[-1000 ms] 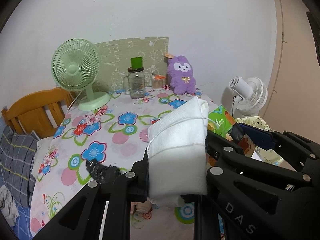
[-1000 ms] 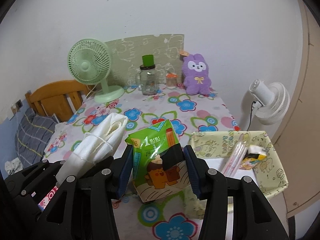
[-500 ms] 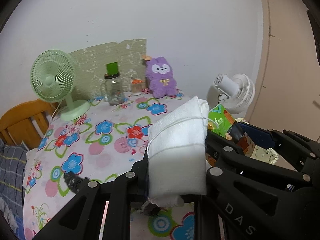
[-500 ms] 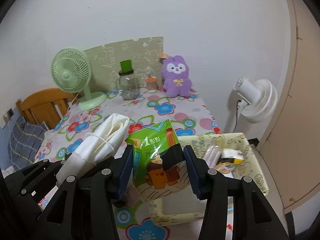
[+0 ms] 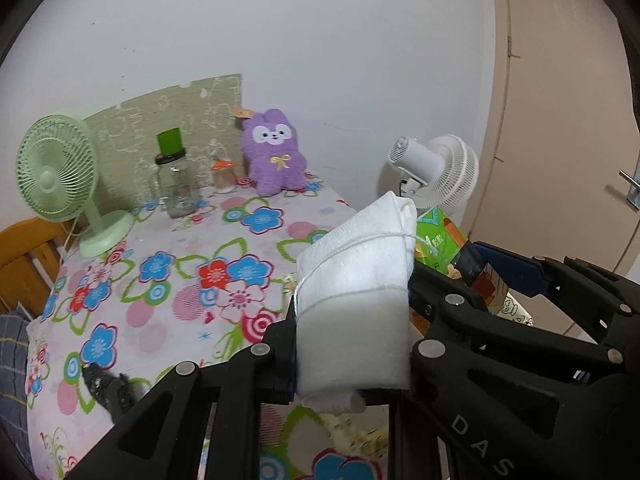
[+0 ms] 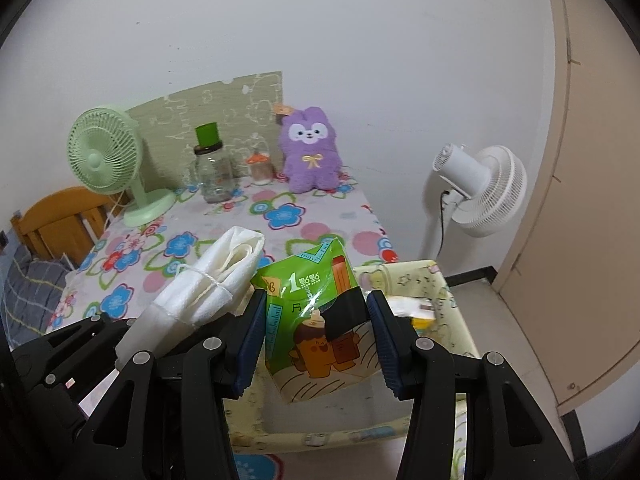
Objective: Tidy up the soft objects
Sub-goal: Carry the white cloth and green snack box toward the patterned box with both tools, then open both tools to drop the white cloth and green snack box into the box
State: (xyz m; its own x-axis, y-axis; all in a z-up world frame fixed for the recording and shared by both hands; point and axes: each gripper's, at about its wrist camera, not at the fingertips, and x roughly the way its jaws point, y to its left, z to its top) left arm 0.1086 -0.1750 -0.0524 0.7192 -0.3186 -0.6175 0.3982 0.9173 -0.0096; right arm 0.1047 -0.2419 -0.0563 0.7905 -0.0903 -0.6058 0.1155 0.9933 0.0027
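My left gripper is shut on a white folded cloth bundle tied with string, held above the table's right part. The bundle also shows in the right wrist view. My right gripper is shut on a green tissue pack with a cartoon print, held over a pale yellow fabric bin beside the table. The pack shows in the left wrist view. A purple plush bunny sits at the table's back, also visible in the left wrist view.
The flower-print tablecloth carries a green desk fan, a glass jar with a green lid and a small jar. A black object lies near the front. A white floor fan and a door stand right.
Both grippers have moved right with their loads. The yellow bin now lies under the right gripper, and the table has shifted left in both views.
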